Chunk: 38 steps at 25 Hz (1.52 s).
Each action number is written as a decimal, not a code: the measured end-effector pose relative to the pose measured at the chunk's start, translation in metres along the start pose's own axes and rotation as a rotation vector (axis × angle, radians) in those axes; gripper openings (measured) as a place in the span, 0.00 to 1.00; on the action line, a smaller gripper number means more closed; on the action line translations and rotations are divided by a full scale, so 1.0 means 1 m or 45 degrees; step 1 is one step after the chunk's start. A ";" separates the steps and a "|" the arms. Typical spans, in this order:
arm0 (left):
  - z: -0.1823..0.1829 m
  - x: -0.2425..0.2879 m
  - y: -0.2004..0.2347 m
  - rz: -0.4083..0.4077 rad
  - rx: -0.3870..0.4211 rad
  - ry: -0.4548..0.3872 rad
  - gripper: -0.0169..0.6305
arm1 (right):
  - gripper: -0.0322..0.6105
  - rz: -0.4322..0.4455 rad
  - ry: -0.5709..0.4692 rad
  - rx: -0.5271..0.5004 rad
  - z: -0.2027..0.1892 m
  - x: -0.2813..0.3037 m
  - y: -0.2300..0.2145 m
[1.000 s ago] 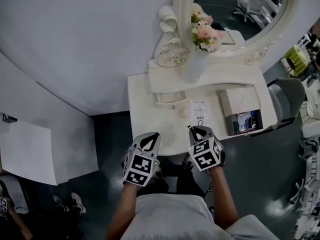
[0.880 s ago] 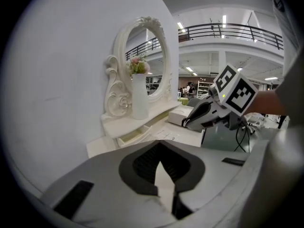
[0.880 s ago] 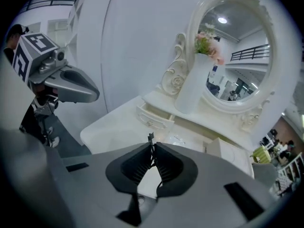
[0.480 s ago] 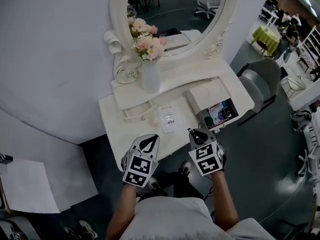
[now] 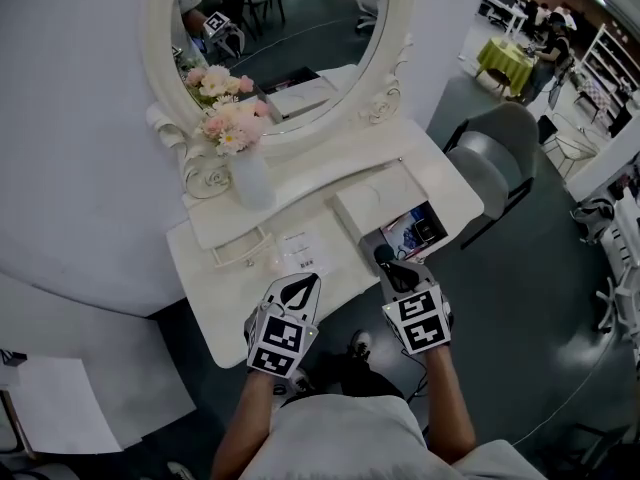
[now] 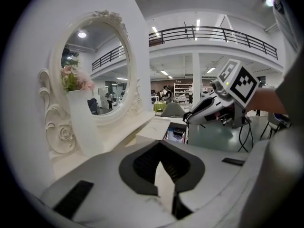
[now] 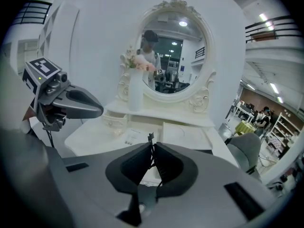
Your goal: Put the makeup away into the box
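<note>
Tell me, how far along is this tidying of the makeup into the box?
Early, by the look. The box already holds some dark items. The right hand-held gripper pinches a thin dark thing, unidentifiable; the left hand-held gripper is shut and empty. A flat packet lies on the table, not yet put away.

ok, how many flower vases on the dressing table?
1. The white vase stands at the left end of the table, in front of the mirror. The second bouquet above it is only its reflection. None seems hidden.
</note>
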<state>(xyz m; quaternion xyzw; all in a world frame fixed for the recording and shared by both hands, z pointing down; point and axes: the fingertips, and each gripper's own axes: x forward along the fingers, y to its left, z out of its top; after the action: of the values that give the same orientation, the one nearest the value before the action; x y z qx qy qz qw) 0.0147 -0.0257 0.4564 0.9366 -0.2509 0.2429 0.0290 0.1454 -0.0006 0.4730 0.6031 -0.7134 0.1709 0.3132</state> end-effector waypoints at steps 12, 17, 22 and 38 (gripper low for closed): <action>0.020 0.085 0.001 0.053 -0.038 0.065 0.04 | 0.10 0.128 0.109 -0.054 -0.025 0.064 -0.070; 0.016 0.108 0.006 0.098 -0.081 0.114 0.04 | 0.10 0.233 0.197 -0.158 -0.047 0.106 -0.078; 0.007 0.122 0.012 0.142 -0.124 0.166 0.04 | 0.10 0.328 0.281 -0.251 -0.064 0.138 -0.078; -0.022 0.115 0.033 0.293 -0.214 0.287 0.04 | 0.10 0.516 0.380 -0.497 -0.092 0.191 -0.037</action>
<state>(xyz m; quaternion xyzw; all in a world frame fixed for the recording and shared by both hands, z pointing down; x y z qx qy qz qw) 0.0758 -0.1032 0.5280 0.8627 -0.3712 0.3263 0.1071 0.1886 -0.0953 0.6616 0.3456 -0.7846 0.1764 0.4837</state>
